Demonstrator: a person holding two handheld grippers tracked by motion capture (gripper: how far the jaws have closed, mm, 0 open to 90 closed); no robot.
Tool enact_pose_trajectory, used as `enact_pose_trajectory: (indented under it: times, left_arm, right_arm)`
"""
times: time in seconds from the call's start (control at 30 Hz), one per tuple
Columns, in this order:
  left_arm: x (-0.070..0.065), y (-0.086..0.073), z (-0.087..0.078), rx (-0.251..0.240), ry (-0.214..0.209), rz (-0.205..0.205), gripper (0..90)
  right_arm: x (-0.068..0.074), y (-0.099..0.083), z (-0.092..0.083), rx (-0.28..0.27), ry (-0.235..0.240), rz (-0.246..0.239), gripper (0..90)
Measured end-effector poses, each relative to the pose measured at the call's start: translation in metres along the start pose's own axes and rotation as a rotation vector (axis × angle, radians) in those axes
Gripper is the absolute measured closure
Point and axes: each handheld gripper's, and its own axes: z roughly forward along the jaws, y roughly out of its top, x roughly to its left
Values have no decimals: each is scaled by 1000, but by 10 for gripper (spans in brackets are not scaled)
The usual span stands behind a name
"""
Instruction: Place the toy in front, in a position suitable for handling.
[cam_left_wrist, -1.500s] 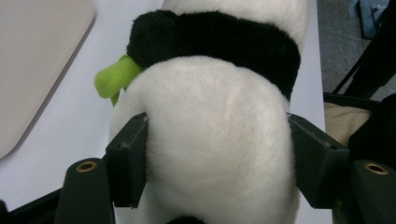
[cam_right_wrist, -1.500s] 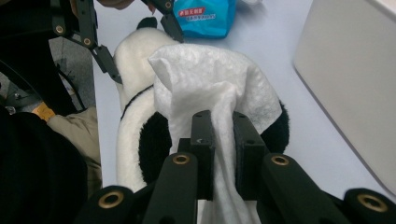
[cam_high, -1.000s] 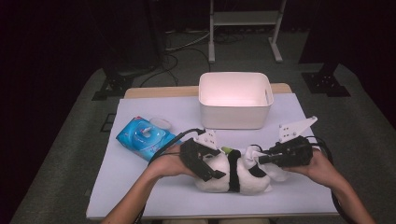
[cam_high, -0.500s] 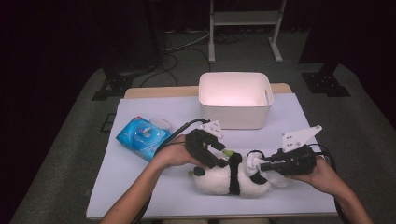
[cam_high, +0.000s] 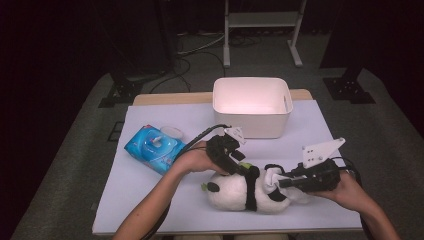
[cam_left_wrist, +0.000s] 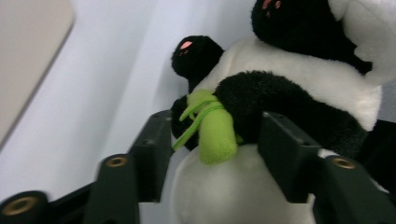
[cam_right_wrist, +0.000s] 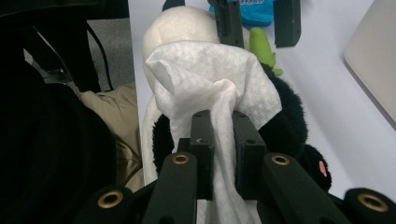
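A black-and-white panda plush (cam_high: 230, 192) lies on its side on the white table (cam_high: 320, 130), near the front edge. My left gripper (cam_high: 239, 167) reaches down onto its upper side. In the left gripper view the jaws (cam_left_wrist: 215, 135) have just been closing, and they now stand on either side of the panda's black arm (cam_left_wrist: 261, 93) with its green bamboo sprig (cam_left_wrist: 217, 144), touching it. My right gripper (cam_high: 280, 182) is shut on a white wipe (cam_right_wrist: 205, 74). The wipe is draped over the panda's (cam_right_wrist: 285, 126) right end.
A white bin (cam_high: 250, 80) stands behind the panda at the table's far middle. A blue wipe pack (cam_high: 152, 147) with its lid flipped open lies at the left. The person's forearms come in from the bottom edge.
My left gripper has moved right, from the panda's left end to over its arm, and its jaws have narrowed around that arm. The right gripper with the wipe has stayed put.
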Motion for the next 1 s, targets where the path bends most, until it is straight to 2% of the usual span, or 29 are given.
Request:
enact_pose_trajectory:
  times: [0.07,0.13,0.2,0.33,0.43,0.63,0.7,0.8,0.9,1.0]
  left_arm:
    - [0,-1,1,-8,-24,15,627]
    - [0,-1,2,-3,-2,30,749]
    - [1,0,0,-24,-2,42,773]
    - [1,5,-4,-46,21,59,785]
    - [-1,12,-6,-36,42,79,785]
    - [-3,26,-16,-56,88,110,786]
    - [-4,30,-20,-63,89,113,785]
    - [-8,30,-20,-42,82,121,782]
    - [-11,24,-14,-33,57,127,776]
    - [-17,21,-7,-37,28,141,770]
  right_arm:
    - [0,0,-1,-5,-6,5,801]
    - [-1,0,-2,-6,-1,10,802]
    - [-1,1,-2,-7,-1,4,802]
    - [-2,3,-5,-16,-7,0,804]
    - [-4,4,-8,-18,-21,-2,807]
    - [-6,3,-7,-18,-23,10,807]
    - [-6,2,-5,-11,-20,10,807]
    - [-7,1,1,18,-27,1,806]
    - [-7,0,1,6,-22,14,803]
    - [-7,4,-2,2,-38,-2,803]
